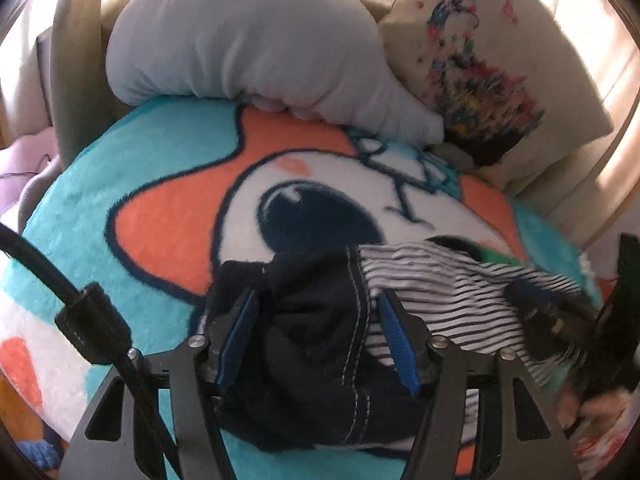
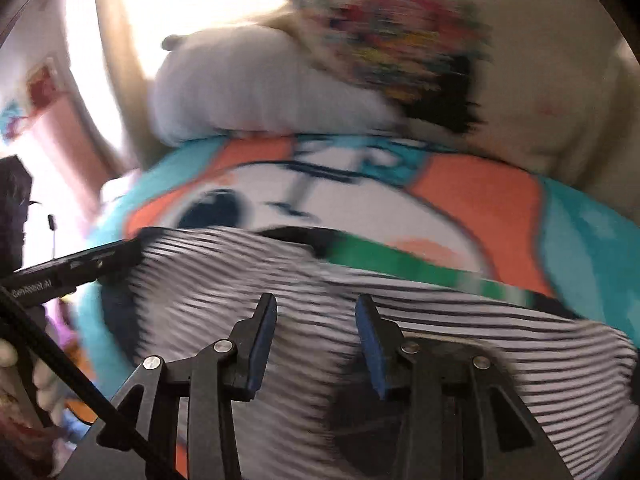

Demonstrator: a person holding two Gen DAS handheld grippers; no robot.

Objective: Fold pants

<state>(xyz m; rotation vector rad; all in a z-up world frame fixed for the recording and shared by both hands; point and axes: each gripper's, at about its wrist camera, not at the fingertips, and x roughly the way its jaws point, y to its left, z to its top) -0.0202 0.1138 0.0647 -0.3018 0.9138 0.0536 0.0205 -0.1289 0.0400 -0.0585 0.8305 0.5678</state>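
Left gripper [image 1: 316, 332] straddles the pants' [image 1: 448, 288] bunched dark fabric – jaws apart; right gripper [image 2: 316, 332] hovers spread over stripes. Cartoon blanket [image 1: 120, 168] beneath.

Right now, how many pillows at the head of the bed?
2. A grey pillow lies at the far edge of the cartoon blanket, left of centre. A cream printed pillow leans beside it on the right, touching it. More could sit outside the frame.

Both wrist cams low over the bed, looking forward past their gripper toward the pillows; left cam close on dark fabric; right cam close on striped cloth [image 2: 460, 316], blurred; shared: blanket [image 1: 120, 168], grey pillow [image 1: 240, 40], printed pillow [image 1: 480, 60].
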